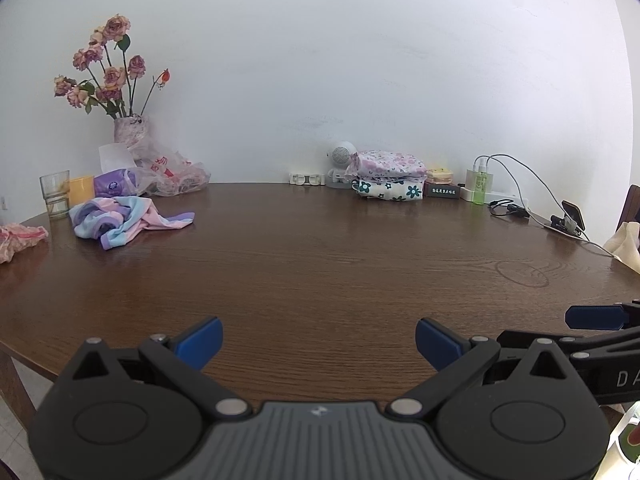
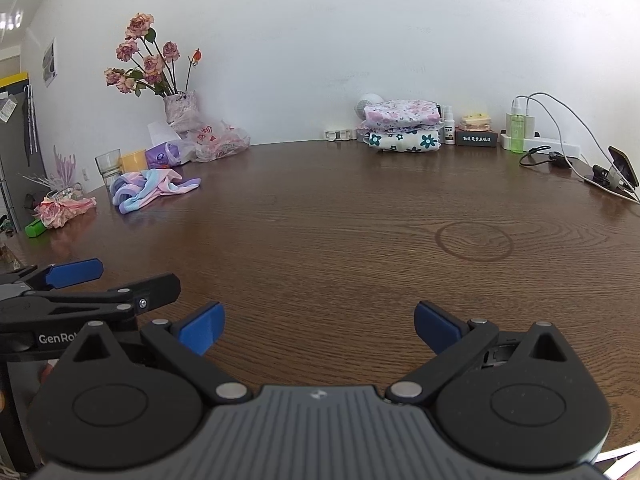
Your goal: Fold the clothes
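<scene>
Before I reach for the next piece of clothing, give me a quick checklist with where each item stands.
1. Left tool open and empty: ok.
2. Right tool open and empty: ok.
3. Pastel striped garment unfolded, lying free on the table: ok.
4. Path to it clear: not ok, glass and yellow cup stand close behind.
5. Folded stack out of the way at the back: ok.
6. Pink garment fully on table: cannot tell.

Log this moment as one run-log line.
left tool open, empty | right tool open, empty | pastel striped garment crumpled, untouched | folded floral stack by wall
</scene>
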Tool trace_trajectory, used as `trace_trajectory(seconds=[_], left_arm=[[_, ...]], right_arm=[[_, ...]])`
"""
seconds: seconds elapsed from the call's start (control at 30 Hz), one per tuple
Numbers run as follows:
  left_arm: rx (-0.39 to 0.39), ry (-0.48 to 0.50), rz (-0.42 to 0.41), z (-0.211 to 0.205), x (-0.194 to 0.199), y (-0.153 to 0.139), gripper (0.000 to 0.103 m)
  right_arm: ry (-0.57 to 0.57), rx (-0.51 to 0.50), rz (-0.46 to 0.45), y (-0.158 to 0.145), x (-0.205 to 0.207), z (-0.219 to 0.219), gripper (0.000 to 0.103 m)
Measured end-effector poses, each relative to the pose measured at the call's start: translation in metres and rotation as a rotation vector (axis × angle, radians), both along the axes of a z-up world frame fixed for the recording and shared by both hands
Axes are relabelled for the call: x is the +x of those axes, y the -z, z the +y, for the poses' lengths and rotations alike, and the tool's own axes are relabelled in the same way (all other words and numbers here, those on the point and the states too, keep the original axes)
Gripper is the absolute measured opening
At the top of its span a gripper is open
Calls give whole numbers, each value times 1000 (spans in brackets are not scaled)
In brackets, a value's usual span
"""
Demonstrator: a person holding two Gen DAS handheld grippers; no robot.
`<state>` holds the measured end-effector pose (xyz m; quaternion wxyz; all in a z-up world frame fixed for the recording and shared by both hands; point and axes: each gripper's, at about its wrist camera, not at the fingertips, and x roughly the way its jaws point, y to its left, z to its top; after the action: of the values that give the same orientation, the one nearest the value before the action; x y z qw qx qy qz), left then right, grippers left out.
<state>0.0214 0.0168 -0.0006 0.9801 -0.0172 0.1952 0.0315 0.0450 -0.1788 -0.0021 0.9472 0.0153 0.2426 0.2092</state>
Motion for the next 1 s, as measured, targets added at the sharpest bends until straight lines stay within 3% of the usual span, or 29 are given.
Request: trace_trajectory(seconds=[1.0], left_arm=[[-29, -84, 26, 45, 26, -18, 103]], right_arm=[[-157, -71, -43, -28, 37, 56, 103]])
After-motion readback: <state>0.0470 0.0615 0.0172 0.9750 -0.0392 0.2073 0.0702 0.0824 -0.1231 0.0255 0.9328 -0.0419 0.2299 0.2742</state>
